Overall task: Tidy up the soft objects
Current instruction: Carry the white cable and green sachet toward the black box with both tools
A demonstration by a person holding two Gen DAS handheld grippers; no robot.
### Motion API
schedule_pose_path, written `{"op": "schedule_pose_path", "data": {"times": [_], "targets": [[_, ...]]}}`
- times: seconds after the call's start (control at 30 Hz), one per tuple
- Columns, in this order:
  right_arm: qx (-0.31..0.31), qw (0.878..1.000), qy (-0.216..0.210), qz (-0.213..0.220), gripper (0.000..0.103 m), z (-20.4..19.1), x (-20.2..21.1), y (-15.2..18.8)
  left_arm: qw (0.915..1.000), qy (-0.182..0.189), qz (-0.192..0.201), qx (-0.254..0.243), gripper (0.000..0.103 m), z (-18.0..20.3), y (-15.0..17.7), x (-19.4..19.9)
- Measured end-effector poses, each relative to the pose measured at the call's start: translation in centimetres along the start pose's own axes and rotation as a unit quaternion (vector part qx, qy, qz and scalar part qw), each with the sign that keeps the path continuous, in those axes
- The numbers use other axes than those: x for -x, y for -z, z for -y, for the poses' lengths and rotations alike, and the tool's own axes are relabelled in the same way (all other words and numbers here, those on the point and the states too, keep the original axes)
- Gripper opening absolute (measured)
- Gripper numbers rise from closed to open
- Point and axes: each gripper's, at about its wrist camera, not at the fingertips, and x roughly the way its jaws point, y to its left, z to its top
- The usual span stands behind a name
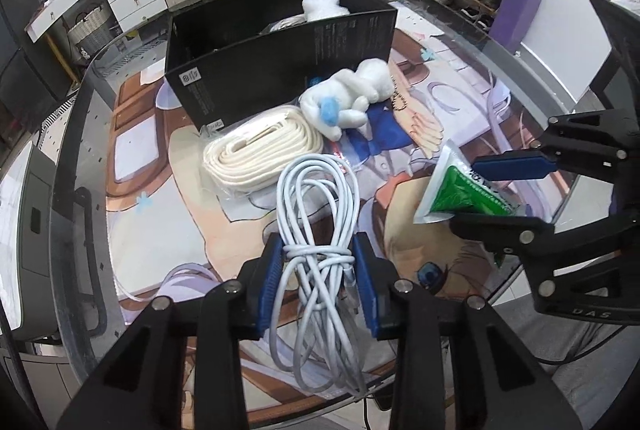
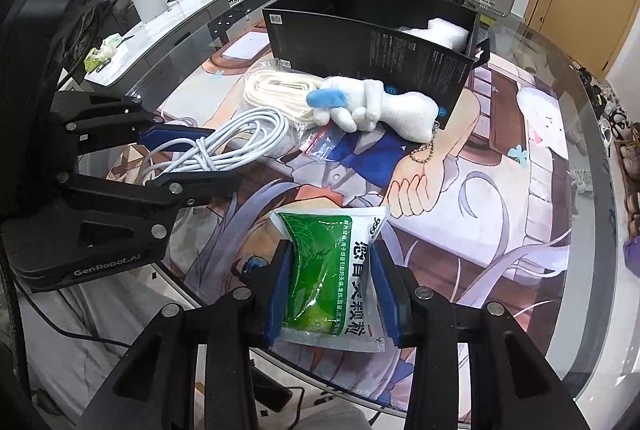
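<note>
L fingers (image 1: 316,286) pinch cable bundle (image 1: 316,230); R fingers (image 2: 332,290) pinch green sachet (image 2: 328,270).

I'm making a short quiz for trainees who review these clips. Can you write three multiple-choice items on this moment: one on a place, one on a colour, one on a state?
1. Where does the white plush toy lie?
A. inside the black box
B. on the mat, against the front of the black box
C. between gripper fingers

2. What colour fills the sachet?
A. green
B. red
C. yellow

3. What is the left gripper doing?
A. standing open over nothing
B. closed on the white cable bundle
C. closed on the cream strap

Key: 1 B, the toy rests outside, at the box wall; 2 A, the printed panel is green; 3 B, both blue pads press the bundle.
</note>
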Motion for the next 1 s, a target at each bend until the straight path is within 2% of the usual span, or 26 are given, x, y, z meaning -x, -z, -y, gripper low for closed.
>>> {"op": "schedule_pose_path", "data": {"times": [0.43,1.0], "targets": [[-0.001,0.999,0.013,0.037,0.039,0.0,2.5,-0.6,0.9998,0.009,0.017,0.002,0.034,0.1,-0.6,1.9],[-0.008,0.993,0.018,0.119,0.039,-0.5,7.5,-3.5,0.9970,0.017,0.072,0.021,0.034,-0.7,-3.4,5.5]]}}
